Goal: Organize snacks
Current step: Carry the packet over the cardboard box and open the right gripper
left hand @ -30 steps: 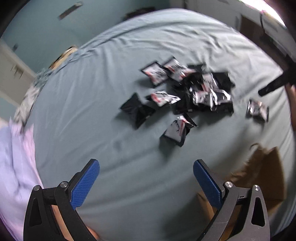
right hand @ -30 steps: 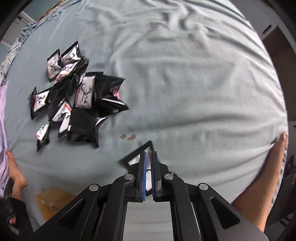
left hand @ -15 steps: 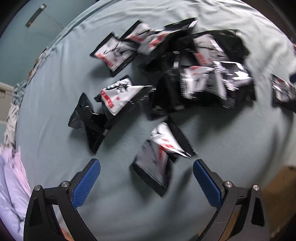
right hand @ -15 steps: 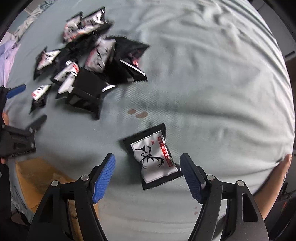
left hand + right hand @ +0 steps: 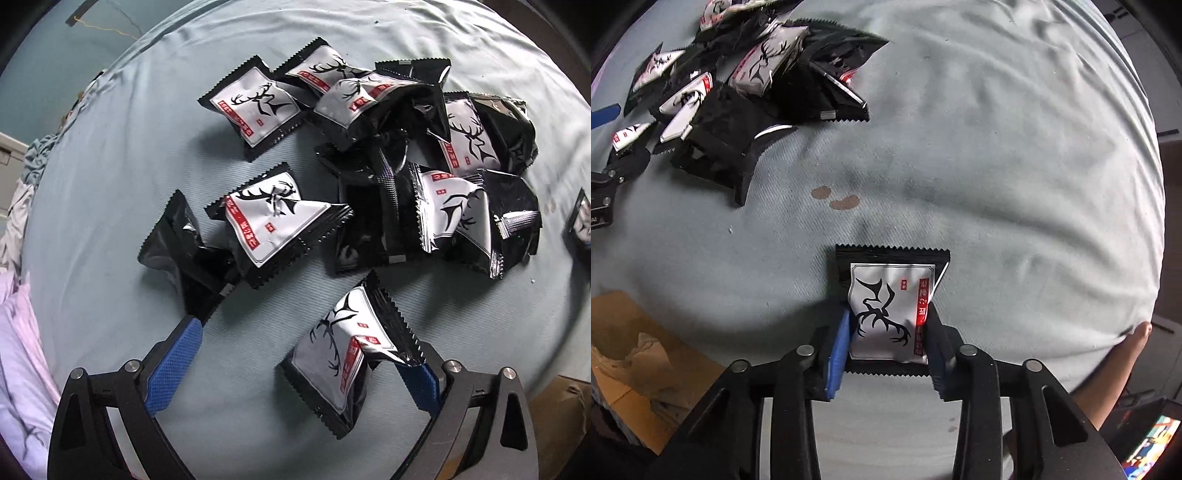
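Our left gripper gapes wide; the nearest black-and-white foil deer-print snack packet lies between its fingers toward the right one, long axis slanting. Our right gripper pinches a lone matching packet on the pale blue bedsheet.

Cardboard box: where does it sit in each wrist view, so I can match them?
Left wrist: cardboard box at bottom right edge.
Right wrist: box lower left, beside the right gripper shut on a packet.
Shared landmark: the packet pile, upper right in left view, top left in right.
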